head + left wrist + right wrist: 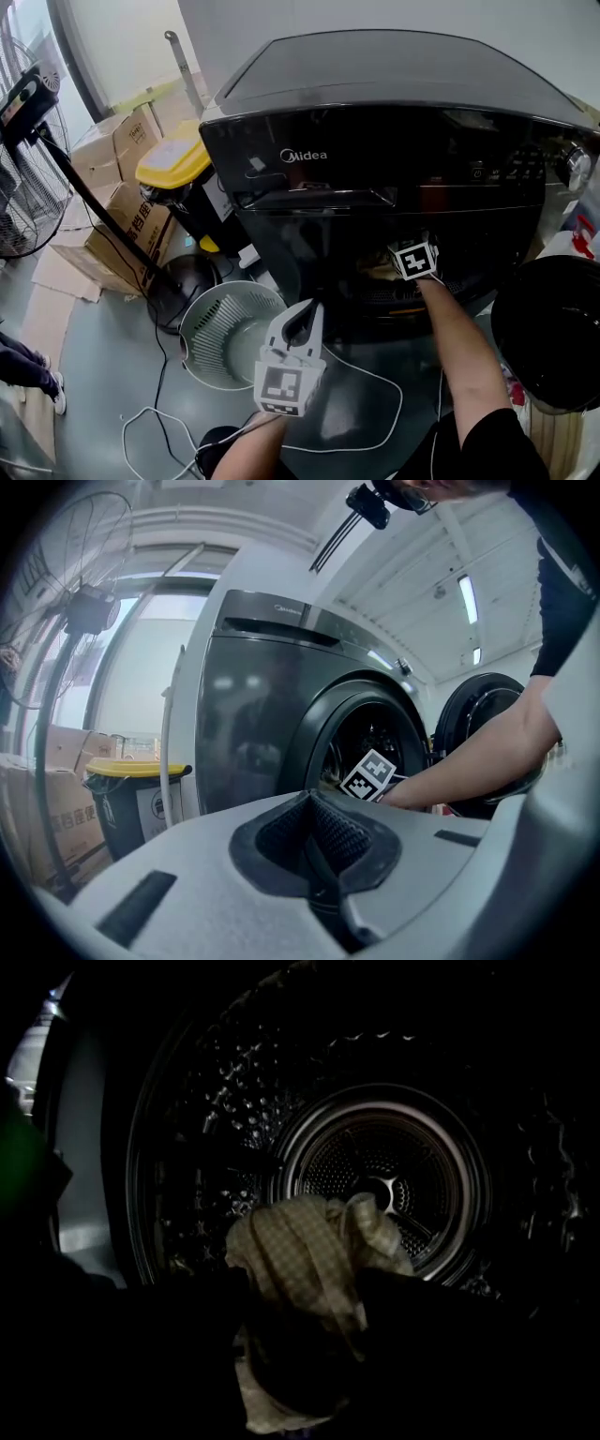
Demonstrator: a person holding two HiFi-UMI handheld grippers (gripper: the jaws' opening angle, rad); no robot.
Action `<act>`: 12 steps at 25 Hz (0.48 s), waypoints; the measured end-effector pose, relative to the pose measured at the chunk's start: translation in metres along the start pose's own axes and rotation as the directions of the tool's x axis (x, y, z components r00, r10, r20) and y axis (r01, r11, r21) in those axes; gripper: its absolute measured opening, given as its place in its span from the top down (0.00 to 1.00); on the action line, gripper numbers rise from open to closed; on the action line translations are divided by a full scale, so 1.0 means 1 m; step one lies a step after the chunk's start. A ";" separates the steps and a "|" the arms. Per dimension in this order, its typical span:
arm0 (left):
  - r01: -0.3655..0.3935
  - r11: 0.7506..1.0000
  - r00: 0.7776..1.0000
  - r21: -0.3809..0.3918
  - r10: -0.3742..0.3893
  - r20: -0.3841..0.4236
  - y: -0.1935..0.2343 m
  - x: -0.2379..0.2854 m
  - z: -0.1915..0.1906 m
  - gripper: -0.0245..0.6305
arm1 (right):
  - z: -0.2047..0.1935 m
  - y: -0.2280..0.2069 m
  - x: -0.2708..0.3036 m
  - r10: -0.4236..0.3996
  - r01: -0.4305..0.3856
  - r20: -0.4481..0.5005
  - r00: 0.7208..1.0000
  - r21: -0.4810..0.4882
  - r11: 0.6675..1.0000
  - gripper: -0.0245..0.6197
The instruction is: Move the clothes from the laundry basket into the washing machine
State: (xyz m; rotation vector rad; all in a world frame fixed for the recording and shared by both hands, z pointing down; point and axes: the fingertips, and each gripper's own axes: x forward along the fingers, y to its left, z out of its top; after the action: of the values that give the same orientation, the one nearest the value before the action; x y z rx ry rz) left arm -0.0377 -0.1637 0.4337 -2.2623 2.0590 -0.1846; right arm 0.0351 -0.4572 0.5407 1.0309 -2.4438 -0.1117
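My right gripper (300,1335) is inside the drum (384,1171) of the washing machine (394,141). Its jaws stand wide apart, and a pale checked cloth (309,1241) is bunched up between them. The cloth's upper folds rise in front of the drum's round back plate, and its lower end hangs down between the dark jaws. From my head view only that gripper's marker cube (414,260) shows at the mouth of the machine, with my right forearm (459,356) stretched out behind it.

My left gripper (305,319) has its jaws pressed together with nothing between them. I hold it level in front of the machine, apart from it, just beside the right rim of the white slatted laundry basket (211,328) on the floor. Its own view looks across to the open port, where the marker cube of the other gripper and my arm reach in.

The machine's round door (548,328) is swung open at the right. A white cable (375,412) loops over the grey floor below my arms. To the left of the machine stand a black bin with a yellow lid (173,159), cardboard boxes (103,150) and a standing fan (28,94).
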 end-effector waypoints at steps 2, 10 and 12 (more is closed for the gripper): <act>0.004 1.000 1.000 0.001 -0.004 0.001 -0.001 0.002 0.000 0.95 | 0.019 -0.001 -0.016 -0.001 0.002 0.076 0.997 -0.015 1.000 0.45; 0.008 1.000 1.000 -0.009 -0.008 0.004 -0.004 0.007 -0.002 0.95 | 0.061 0.024 -0.105 0.061 -0.051 0.280 0.958 -0.045 0.998 0.44; 0.007 1.000 1.000 -0.009 -0.007 0.008 -0.005 0.007 -0.002 0.95 | 0.062 0.034 -0.129 0.087 -0.078 0.303 0.949 -0.041 0.996 0.44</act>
State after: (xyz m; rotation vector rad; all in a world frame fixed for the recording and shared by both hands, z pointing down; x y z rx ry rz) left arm -0.0328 -0.1698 0.4366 -2.2724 2.0521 -0.1673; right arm 0.0614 -0.3504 0.4432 0.9560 -2.7500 -0.2976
